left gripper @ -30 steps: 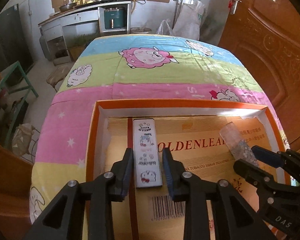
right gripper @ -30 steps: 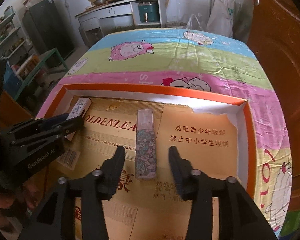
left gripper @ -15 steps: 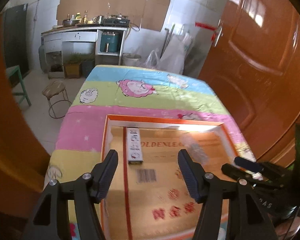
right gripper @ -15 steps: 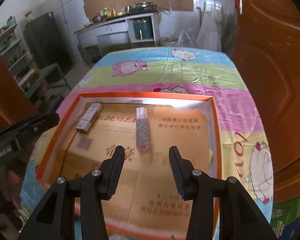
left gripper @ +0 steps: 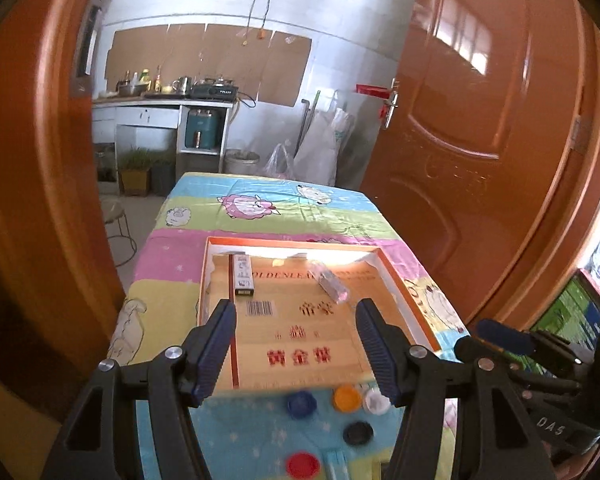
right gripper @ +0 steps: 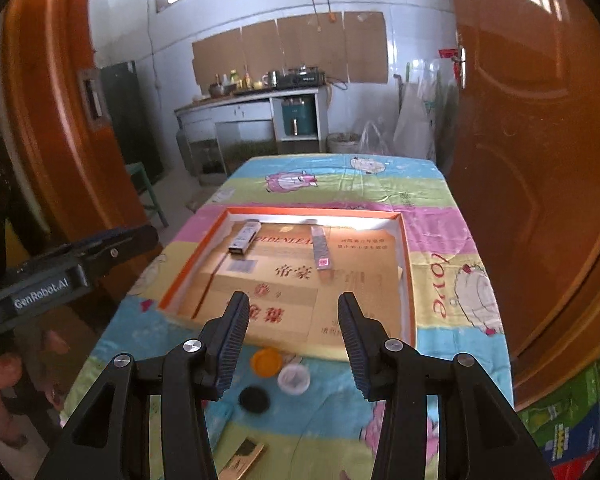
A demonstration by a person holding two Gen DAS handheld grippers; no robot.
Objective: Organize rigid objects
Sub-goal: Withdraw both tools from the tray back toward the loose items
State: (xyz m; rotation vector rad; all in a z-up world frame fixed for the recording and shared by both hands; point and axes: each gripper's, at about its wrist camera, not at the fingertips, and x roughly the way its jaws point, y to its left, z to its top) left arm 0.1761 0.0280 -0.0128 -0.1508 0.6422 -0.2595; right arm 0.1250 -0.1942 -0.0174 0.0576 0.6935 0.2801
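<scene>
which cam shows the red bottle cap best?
Left wrist. The red cap lies on the cloth near the bottom edge, below the blue cap and slightly blurred. The right wrist view shows no red cap, only the orange, clear and black ones.

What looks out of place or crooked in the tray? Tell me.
Slightly crooked: the white box and the floral box lie flat in the orange-rimmed tray, apart, at differing angles rather than parallel. Several bottle caps sit loose on the tablecloth outside it. Nothing looks spilled or damaged.
</scene>
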